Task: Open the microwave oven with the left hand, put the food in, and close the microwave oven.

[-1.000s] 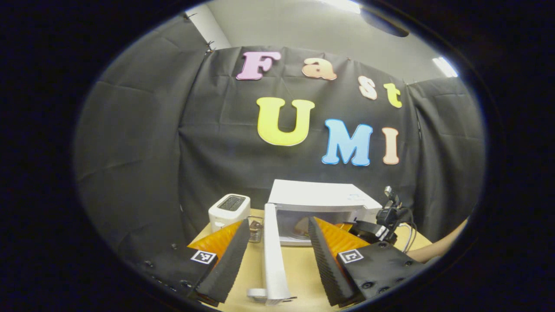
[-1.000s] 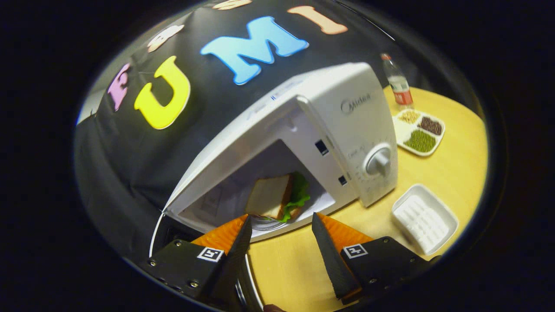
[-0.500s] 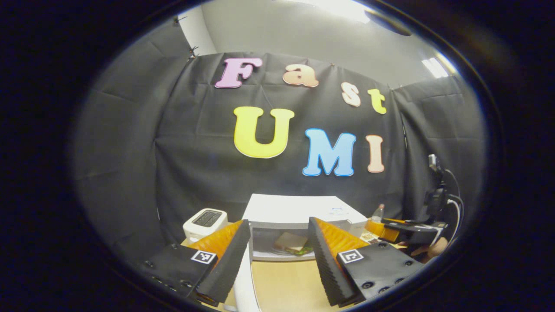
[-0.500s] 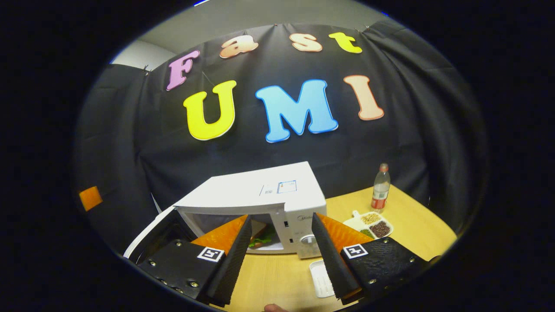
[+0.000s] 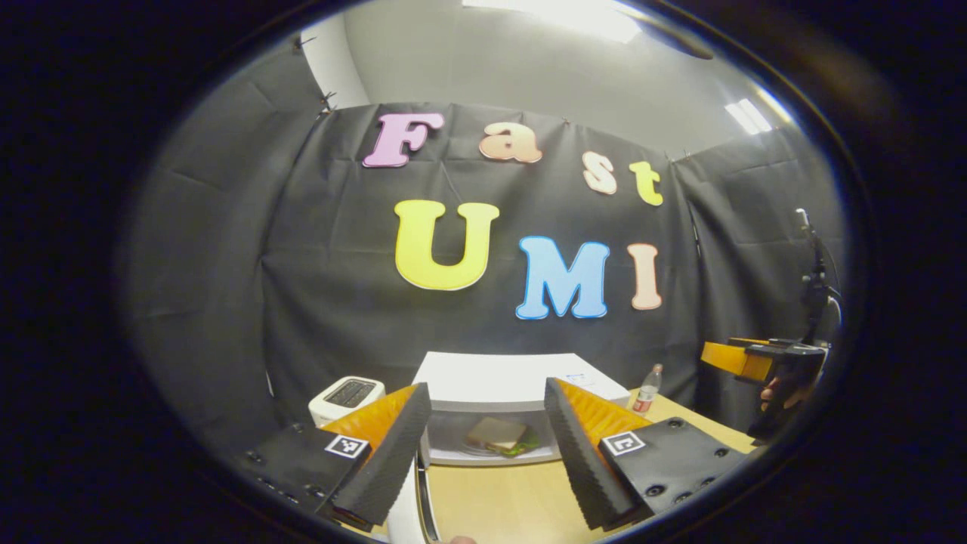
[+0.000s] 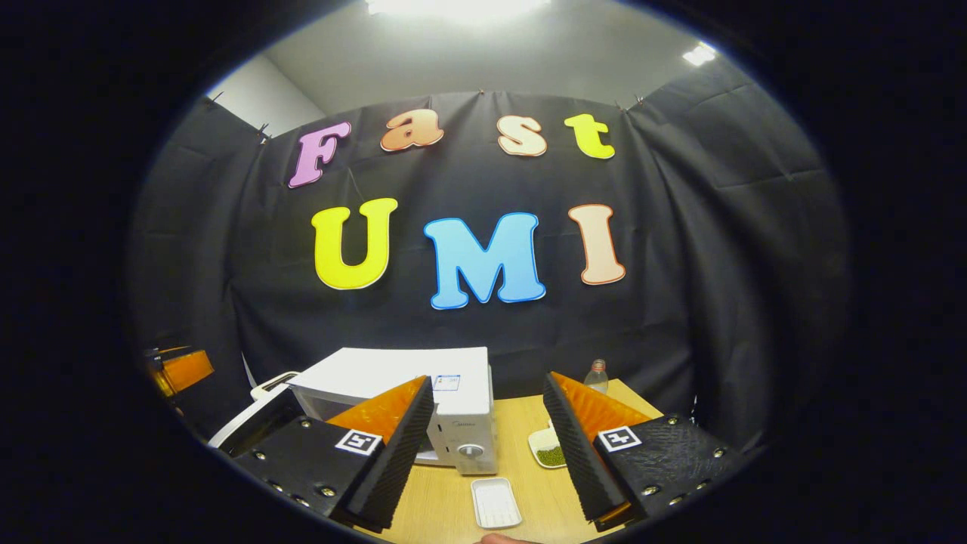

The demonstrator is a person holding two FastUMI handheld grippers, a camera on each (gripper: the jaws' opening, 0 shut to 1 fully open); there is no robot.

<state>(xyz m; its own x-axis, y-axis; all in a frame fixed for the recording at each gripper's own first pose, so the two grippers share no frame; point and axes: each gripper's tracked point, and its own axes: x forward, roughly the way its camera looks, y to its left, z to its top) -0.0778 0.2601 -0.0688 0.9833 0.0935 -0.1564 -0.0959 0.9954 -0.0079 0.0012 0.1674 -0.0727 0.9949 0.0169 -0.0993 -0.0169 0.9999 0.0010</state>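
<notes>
The sandwich (image 5: 497,436) already lies inside the microwave oven (image 5: 498,378), whose door (image 5: 404,506) stands open, so only closing remains, with the left tool (image 5: 483,446) and right tool (image 6: 489,446) both spread and empty.

Black cloth (image 5: 317,249) is hanging across the back and both sides of the booth, creasing in long folds and clipped along its upper edge. Above it, a pale grey wall (image 5: 544,83) is showing, with a white wall strip (image 5: 332,57) at upper left. Ceiling lights (image 5: 574,11) are glaring along the top of both views. A light wooden table (image 6: 529,423) is sitting at the bottom centre.
</notes>
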